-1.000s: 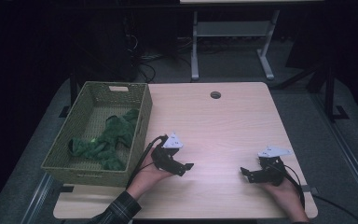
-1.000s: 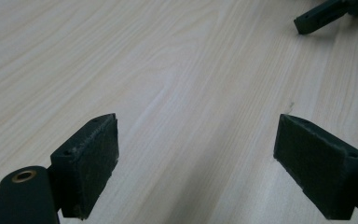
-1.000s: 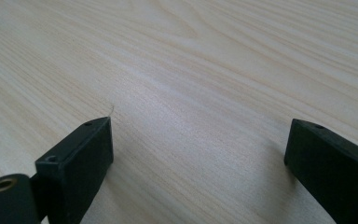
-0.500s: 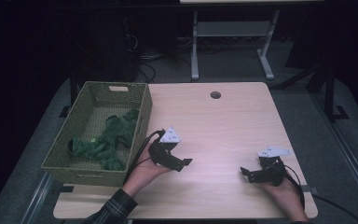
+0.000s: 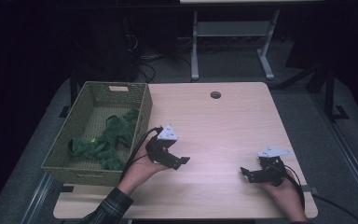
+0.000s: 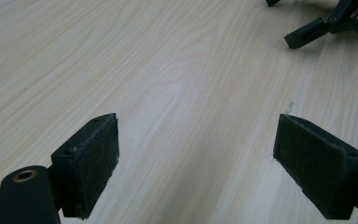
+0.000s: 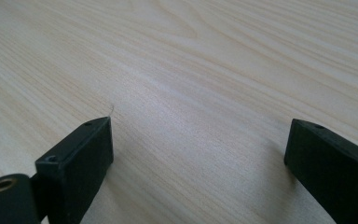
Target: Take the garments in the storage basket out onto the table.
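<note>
We hold the left gripper [image 5: 179, 161] low over the table [image 5: 223, 121] near its front edge, just right of the woven basket [image 5: 65, 161] at the left edge; its jaws stand wide apart with bare wood between them. The green cloth [image 5: 107, 140] lies crumpled inside the basket. We hold the right gripper [image 5: 248, 173] by the front right corner, jaws also spread and empty, well apart from the left one
</note>
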Motion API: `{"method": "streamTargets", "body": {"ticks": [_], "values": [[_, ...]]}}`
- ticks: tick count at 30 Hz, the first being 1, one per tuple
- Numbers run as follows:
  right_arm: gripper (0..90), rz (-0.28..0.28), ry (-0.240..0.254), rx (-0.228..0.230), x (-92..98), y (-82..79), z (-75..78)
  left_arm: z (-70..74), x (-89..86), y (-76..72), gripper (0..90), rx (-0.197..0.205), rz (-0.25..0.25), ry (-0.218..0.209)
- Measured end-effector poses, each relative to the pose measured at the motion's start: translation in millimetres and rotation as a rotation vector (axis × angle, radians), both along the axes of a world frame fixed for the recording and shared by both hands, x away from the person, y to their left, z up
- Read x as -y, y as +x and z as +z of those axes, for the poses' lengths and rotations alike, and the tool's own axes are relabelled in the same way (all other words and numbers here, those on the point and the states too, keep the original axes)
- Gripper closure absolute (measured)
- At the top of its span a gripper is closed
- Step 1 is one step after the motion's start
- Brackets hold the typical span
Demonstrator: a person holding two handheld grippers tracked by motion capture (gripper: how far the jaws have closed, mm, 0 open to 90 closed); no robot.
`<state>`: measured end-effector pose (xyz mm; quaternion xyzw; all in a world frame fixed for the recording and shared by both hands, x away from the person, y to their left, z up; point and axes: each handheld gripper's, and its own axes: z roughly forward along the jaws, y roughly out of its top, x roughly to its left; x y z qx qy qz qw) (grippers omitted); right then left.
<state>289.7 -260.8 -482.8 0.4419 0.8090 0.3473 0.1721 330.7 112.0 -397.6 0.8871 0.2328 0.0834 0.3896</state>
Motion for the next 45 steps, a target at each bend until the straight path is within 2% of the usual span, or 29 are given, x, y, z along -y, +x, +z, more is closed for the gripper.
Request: {"method": "streamTargets", "body": {"ticks": [6,10,16,28,40,45], "values": [[7.6,-0.001,0.000,-0.001,0.0,-0.1,0.0,6.6,-3.9,1.1,13.7,-0.009,0.003,-0.026],[7.6,0.000,-0.001,0.001,0.1,0.0,0.0,12.8,-5.4,2.1,13.7,-0.003,-0.008,-0.028],[7.6,0.000,0.000,0.000,0.0,-0.1,0.0,22.7,-9.7,6.1,13.7,0.008,0.008,-0.053],[7.6,0.000,0.000,0.000,0.1,0.0,0.0,39.2,-23.3,12.2,14.0,0.020,0.015,-0.060],[7.6,-0.001,0.000,-0.001,0.0,-0.1,0.1,54.4,-46.6,21.3,14.0,0.025,0.024,-0.042],[7.6,0.000,0.000,-0.001,0.0,0.0,0.0,58.5,-55.4,23.1,14.0,0.032,0.031,-0.050]]}}
